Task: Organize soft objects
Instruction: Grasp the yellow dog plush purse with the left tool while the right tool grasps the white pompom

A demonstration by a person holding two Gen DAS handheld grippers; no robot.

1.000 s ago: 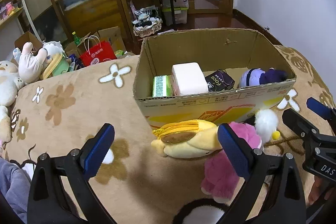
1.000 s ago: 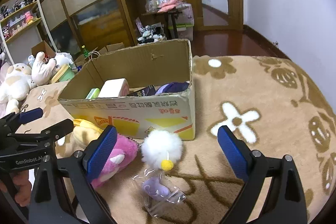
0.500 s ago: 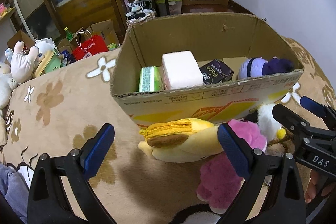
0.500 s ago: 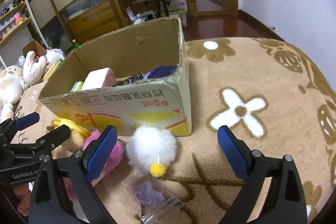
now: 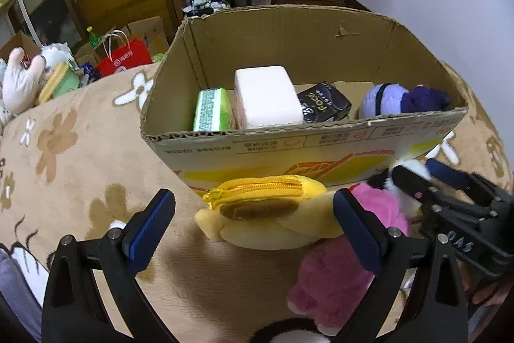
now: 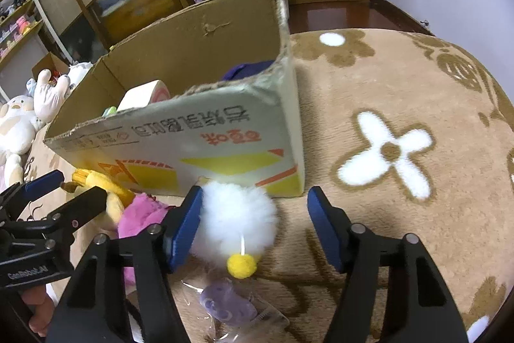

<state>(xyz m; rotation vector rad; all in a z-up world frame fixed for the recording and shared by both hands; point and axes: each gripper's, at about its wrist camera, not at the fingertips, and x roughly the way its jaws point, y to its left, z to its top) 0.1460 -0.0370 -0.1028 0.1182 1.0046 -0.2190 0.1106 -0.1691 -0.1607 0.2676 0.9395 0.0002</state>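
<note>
A cardboard box (image 5: 321, 147) (image 6: 180, 134) stands on the brown flowered blanket and holds a white block (image 5: 266, 97), a green pack (image 5: 210, 110), a black pack (image 5: 324, 105) and a purple plush (image 5: 401, 98). In front of it lie a yellow plush pouch (image 5: 266, 217) (image 6: 96, 182), a pink plush (image 5: 337, 272) (image 6: 141, 214) and a white pompom (image 6: 236, 217). My left gripper (image 5: 253, 227) is open around the yellow pouch. My right gripper (image 6: 253, 227) is open, its left finger against the pompom.
A purple toy in a clear bag (image 6: 228, 307) lies under the right gripper. Plush toys (image 5: 22, 79) and a red bag (image 5: 123, 60) sit beyond the blanket at the left. Shelves and a doorway stand behind the box. A white wall is at the right.
Both grippers have moved forward and down toward the box. The yellow pouch now lies between the left fingers, and the pompom now lies between the right fingers.
</note>
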